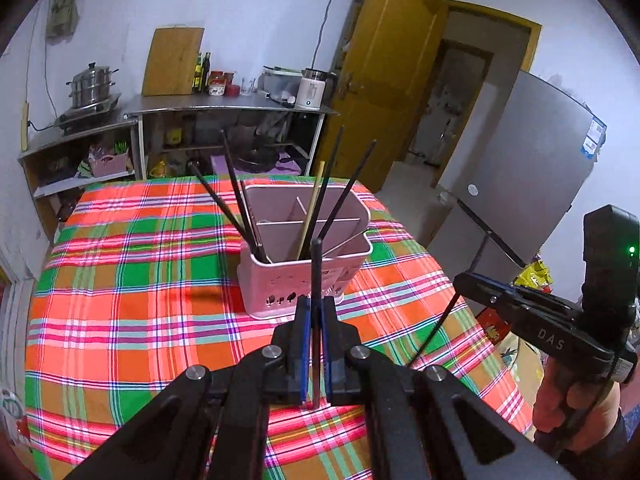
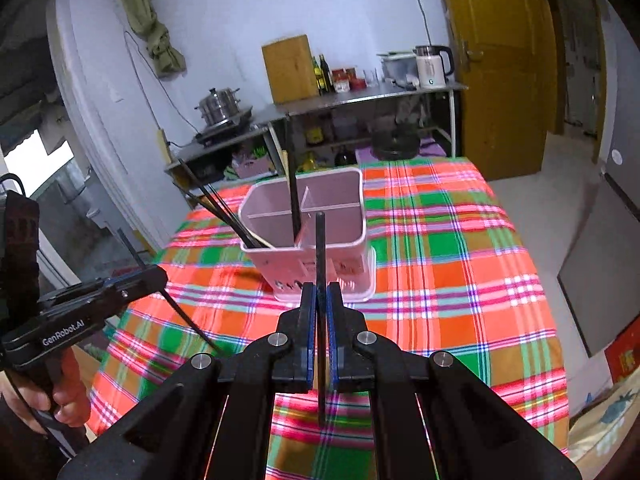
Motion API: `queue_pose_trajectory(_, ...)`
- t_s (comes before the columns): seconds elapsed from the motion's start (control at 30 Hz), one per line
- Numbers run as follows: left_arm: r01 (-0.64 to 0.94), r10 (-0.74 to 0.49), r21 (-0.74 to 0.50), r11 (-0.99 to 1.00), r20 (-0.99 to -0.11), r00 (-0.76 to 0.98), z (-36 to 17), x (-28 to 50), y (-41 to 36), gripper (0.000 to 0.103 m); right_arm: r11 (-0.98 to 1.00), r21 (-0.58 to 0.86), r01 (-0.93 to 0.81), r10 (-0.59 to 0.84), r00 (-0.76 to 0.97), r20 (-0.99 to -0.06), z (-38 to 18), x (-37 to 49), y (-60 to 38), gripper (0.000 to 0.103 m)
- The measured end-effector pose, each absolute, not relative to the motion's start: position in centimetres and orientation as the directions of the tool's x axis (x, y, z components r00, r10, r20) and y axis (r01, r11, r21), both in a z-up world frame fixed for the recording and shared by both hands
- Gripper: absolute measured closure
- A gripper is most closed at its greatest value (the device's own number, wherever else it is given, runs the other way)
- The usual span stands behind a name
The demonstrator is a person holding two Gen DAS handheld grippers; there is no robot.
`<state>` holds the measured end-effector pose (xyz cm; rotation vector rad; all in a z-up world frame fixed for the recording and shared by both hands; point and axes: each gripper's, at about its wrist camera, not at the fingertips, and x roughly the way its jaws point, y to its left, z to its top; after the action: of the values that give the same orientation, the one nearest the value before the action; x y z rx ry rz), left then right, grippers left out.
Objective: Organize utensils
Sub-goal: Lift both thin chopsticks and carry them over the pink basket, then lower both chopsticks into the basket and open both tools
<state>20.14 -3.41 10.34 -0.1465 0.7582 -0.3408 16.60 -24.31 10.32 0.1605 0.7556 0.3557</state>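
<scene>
Pink plastic divided utensil holder: upright mid-worktop on the red-green-orange plaid cloth, several black chopsticks and one wooden leaning inside. Left tool: clamped on one black chopstick. Right tool: likewise pinching another black chopstick. Steel shelving behind.

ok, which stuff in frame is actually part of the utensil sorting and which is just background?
Job:
- left gripper, shut on a black chopstick
- right gripper, shut on another black chopstick
- pink divided utensil holder with chopsticks already in it

Just there:
- plaid tablecloth
- steamer pot
- cutting board
- electric kettle
- fridge
</scene>
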Motion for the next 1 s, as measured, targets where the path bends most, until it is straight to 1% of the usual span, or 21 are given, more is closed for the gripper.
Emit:
queue_pose_trajectory(0.37,0.261,-0.365,-0.255,0.931,-0.656,0.661,10.1,20.0,-3.7,0.099,0.927,0.269,-0.26,0.374,0.681,-0.63,10.8,16.1,-24.6,0.098)
queue_pose_trajectory(0.63,0.266,-0.37,-0.257,0.929,-0.646,0.667,11.1,20.2,-3.5,0.099,0.923,0.275,-0.267,0.383,0.689,-0.615,11.4,16.2,-24.7,0.098)
queue_pose_trajectory(0.83,0.272,-0.374,-0.256,0.928,-0.618,0.692,13.5,21.1,-3.0,0.099,0.917,0.277,-0.288,0.399,0.706,-0.585,13.2,17.0,-24.5,0.098)
queue_pose_trajectory(1.0,0.274,-0.361,-0.235,0.932,-0.581,0.729,16.6,22.3,-2.5,0.099,0.911,0.267,-0.314,0.411,0.732,-0.543,15.6,18.2,-23.7,0.098)
